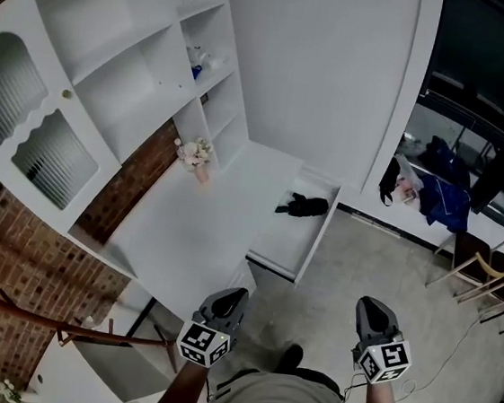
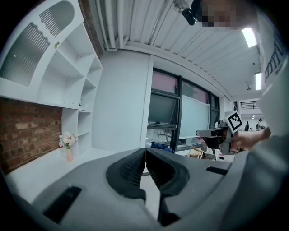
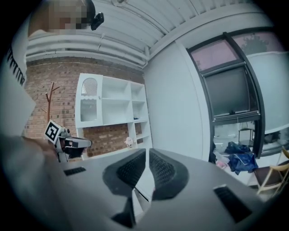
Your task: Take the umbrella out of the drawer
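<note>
A black folded umbrella (image 1: 304, 206) lies in the open white drawer (image 1: 276, 244), which juts from the low white cabinet. Both grippers are held close to the person's body, well short of the drawer. My left gripper (image 1: 231, 293) points toward the drawer's near corner, jaws shut and empty (image 2: 145, 150). My right gripper (image 1: 371, 305) hangs over the grey floor to the right of the drawer, its pads together with nothing between them (image 3: 147, 151). The umbrella does not show in either gripper view.
A small vase of flowers (image 1: 196, 156) stands on the white countertop (image 1: 186, 225) below the shelving (image 1: 142, 57). A wooden coat stand (image 1: 40, 316) is at the lower left. Blue clothes (image 1: 443, 191) and a wooden chair (image 1: 484, 268) stand at the right.
</note>
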Demonstrator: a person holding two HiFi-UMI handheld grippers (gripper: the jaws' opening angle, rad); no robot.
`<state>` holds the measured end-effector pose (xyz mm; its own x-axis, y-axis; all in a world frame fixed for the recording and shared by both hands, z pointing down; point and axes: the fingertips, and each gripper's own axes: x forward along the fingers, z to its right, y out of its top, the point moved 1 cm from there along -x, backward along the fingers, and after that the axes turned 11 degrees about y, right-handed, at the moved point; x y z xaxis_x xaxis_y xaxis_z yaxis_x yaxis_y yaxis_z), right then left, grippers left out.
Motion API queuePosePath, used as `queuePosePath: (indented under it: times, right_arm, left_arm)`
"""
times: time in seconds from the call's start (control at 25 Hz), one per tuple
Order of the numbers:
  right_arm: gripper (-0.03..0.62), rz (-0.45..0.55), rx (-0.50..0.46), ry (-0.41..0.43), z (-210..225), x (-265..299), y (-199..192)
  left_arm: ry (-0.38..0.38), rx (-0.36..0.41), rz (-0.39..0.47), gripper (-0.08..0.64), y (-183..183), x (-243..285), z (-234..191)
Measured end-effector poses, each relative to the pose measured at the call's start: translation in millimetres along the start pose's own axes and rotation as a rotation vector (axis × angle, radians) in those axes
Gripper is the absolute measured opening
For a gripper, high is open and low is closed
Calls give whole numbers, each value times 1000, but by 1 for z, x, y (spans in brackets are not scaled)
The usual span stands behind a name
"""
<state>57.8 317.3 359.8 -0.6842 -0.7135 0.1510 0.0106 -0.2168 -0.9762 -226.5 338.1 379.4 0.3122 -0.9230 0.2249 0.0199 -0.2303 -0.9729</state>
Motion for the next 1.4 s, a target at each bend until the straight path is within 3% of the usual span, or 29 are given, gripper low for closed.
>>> queuePosePath:
  times: [0.6, 1.08, 1.4]
  right_arm:
    - [35, -9, -22, 51, 81, 22, 7]
    - [35, -28, 7, 67, 102, 48, 4]
    - [35, -48, 16, 34, 117, 77, 1]
  left_arm:
    - [47, 21, -11, 26, 7, 78, 25]
    - [57, 21, -36, 26, 12, 112, 21]
    - [29, 27, -38, 26, 15, 148, 0]
